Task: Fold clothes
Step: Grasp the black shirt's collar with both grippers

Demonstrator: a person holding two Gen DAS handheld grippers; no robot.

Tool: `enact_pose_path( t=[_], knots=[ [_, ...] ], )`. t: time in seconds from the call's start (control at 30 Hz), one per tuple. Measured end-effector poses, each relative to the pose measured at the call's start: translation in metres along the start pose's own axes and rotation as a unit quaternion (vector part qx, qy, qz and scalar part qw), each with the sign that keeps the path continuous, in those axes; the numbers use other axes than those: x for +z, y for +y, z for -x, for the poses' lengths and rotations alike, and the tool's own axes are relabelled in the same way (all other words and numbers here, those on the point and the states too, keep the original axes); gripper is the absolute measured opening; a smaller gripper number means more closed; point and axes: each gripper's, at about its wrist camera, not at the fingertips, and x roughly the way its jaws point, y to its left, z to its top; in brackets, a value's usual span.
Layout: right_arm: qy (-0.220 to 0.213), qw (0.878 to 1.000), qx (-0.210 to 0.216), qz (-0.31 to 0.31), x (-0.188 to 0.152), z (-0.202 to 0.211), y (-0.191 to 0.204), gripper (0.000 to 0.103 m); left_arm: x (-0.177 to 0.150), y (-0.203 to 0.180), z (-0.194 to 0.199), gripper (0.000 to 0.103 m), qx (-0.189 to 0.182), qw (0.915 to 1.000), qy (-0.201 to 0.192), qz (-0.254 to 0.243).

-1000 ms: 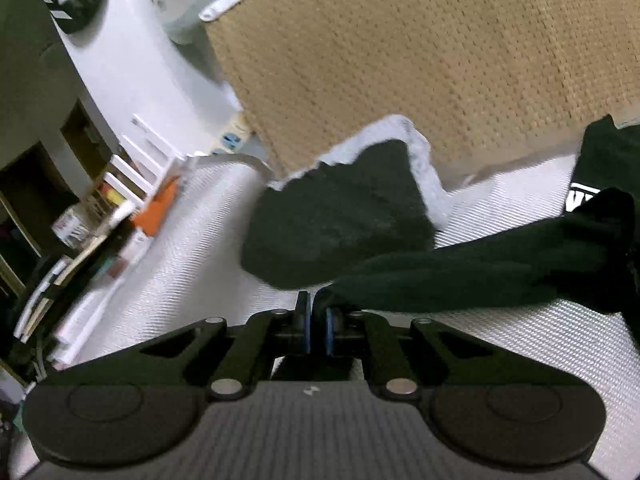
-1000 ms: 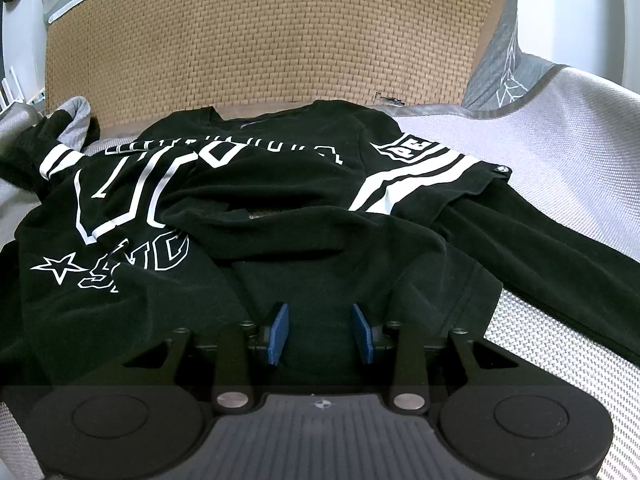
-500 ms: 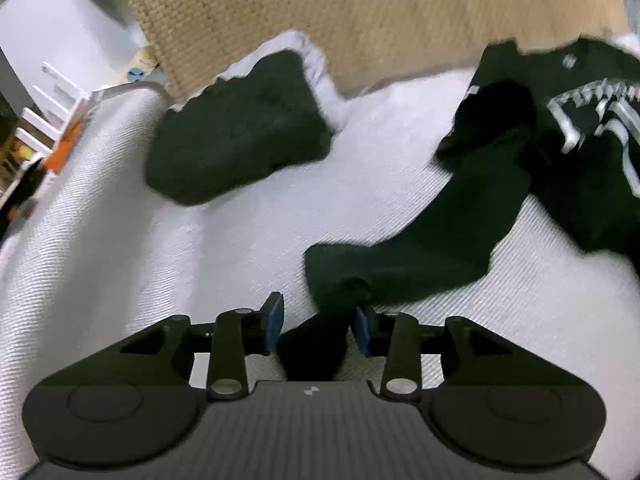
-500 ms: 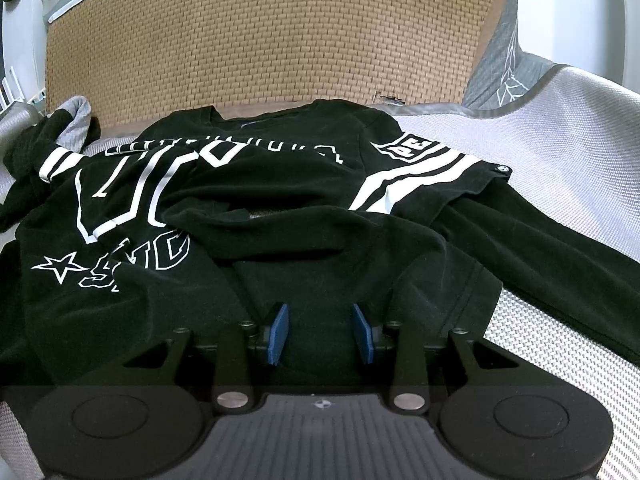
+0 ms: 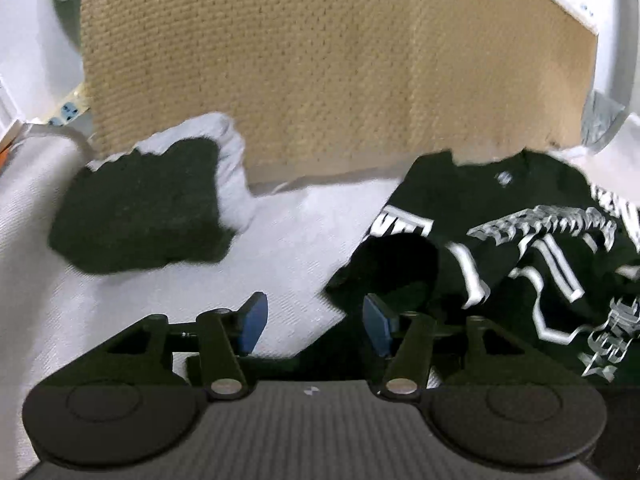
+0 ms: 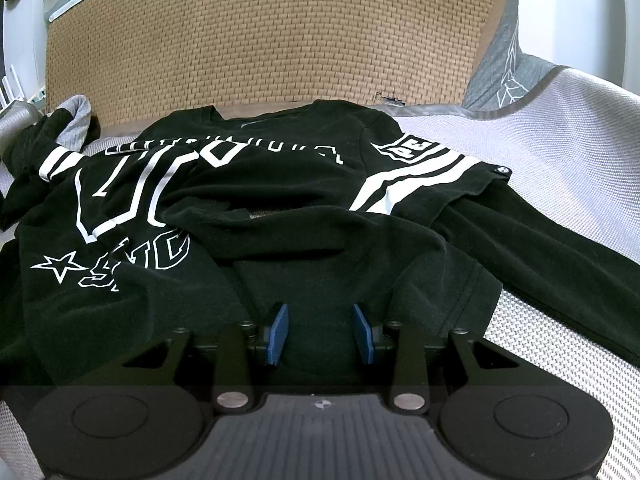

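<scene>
1. Viewing from the left wrist camera: left gripper (image 5: 312,322) at lower centre of the frame, blue pads apart and the jaws opening; bare bedding shows in most of the gap, and black cloth lies low in it, pressed by neither pad.
2. Same view: black shirt (image 5: 532,248) with white printed lettering and stripes, lower right to right edge of the frame, crumpled; its near sleeve end lies just beside the right-hand pad.
3. Same view: dark folded garment (image 5: 140,212) at centre left, resting against a pale grey cloth (image 5: 232,168) behind it, well apart from the shirt.
4. Same view: white textured bed cover (image 5: 280,256) under all items; woven tan headboard (image 5: 320,64) fills the upper half of the frame.
5. Viewing from the right wrist camera: right gripper (image 6: 320,332) at lower centre, pads parted and unclenched, standing over the shirt's hem; whether the pads touch the cloth cannot be told.
6. Same view: black shirt (image 6: 248,216) spread across the middle of the frame, front rumpled, collar toward the headboard (image 6: 260,32), one long sleeve trailing to the right edge.
7. Same view: grey-and-black garment (image 6: 68,124) at upper left, touching the shirt's striped sleeve; bed cover (image 6: 580,152) at right.
</scene>
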Motion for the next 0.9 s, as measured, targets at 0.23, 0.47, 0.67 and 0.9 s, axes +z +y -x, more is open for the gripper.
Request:
enact_pose_path(
  t=[0.23, 0.47, 0.67, 0.9],
  knots=[
    [0.009, 1.0, 0.016, -0.007, 0.015, 0.005, -0.005, 0.04, 0.021, -0.02, -0.018, 0.058, -0.015, 0.9998, 0.005, -0.012],
    [-0.021, 0.999, 0.014, 0.023, 0.064, -0.005, -0.018, 0.04, 0.045, -0.057, -0.053, 0.059, -0.035, 0.9985, 0.012, -0.04],
    [-0.011, 0.999, 0.014, 0.05, 0.122, -0.056, -0.038, 0.04, 0.075, -0.081, -0.091, 0.059, -0.039, 0.9973, 0.015, -0.06],
    [0.018, 0.996, 0.013, 0.091, 0.156, -0.122, -0.038, 0.045, 0.091, -0.097, -0.138, 0.06, -0.044, 0.9958, 0.034, -0.072]
  ],
)
